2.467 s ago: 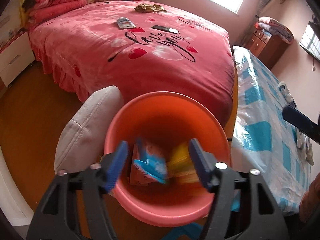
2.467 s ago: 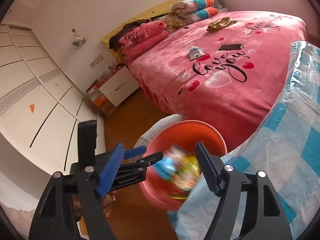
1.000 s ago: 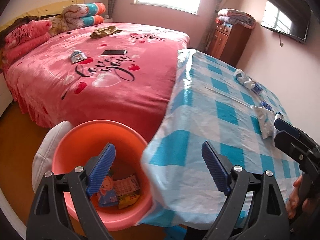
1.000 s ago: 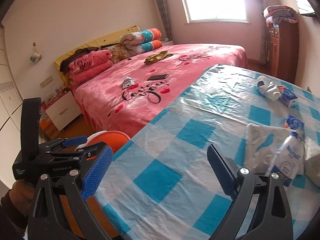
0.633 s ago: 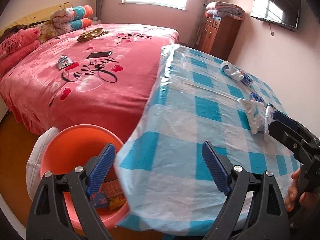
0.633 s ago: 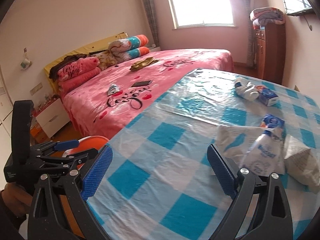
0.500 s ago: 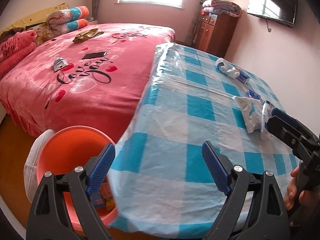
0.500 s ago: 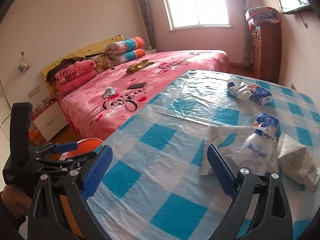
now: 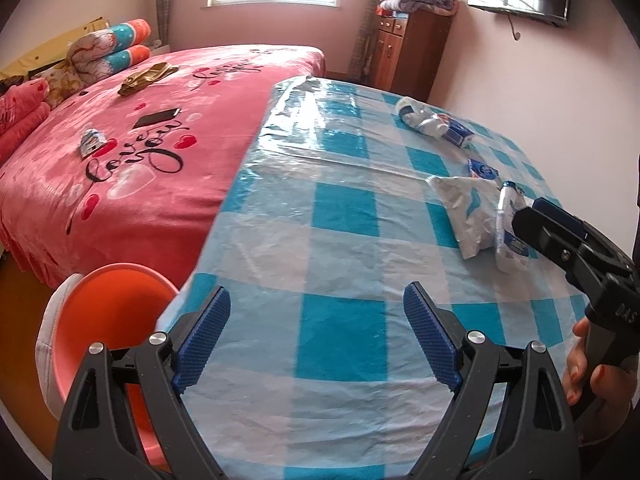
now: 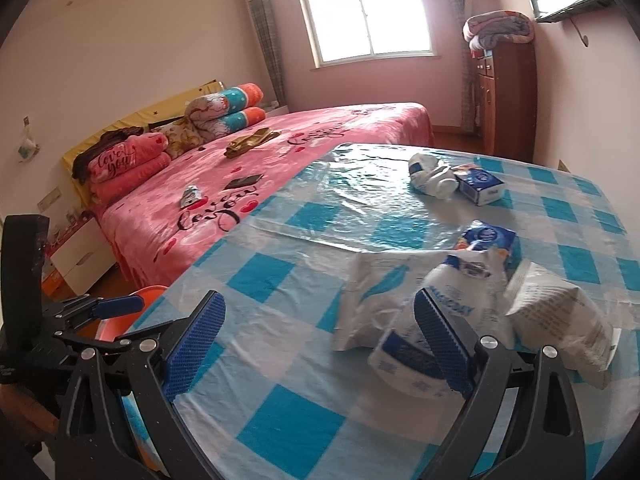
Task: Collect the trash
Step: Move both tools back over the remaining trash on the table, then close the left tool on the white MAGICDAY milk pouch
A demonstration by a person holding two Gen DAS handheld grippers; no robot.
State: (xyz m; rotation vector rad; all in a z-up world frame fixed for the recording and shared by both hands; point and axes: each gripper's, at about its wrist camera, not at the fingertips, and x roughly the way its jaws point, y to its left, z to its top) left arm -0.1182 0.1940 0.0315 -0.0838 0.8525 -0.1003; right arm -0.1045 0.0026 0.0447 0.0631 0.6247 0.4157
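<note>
Both grippers are wide open and hold nothing. The trash lies on the table with the blue and white checked cloth [image 10: 280,280], over on the right side. The nearest piece is a white bottle with blue print [image 10: 448,308], lying on its side on top of a flat white bag [image 10: 372,300]. A crumpled white wrapper [image 10: 560,320] sits just to its right, and a small blue carton [image 10: 490,240] sits just behind it. The right gripper [image 10: 316,332] is the closer one: its right finger already hides part of the bottle, so the bottle is just ahead and a bit to the right of the gap. The bottle's long side runs away from the gripper and leans a little, so I think the jaws must slide right to close across its thin side. The left gripper [image 9: 316,336] hangs over bare cloth, well apart from the trash. The orange bucket [image 9: 112,300] stands on the floor by the table's left corner, nearer that hand. More trash, a crushed bottle [image 10: 430,176] and a blue box [image 10: 480,188], lies farther back.
</note>
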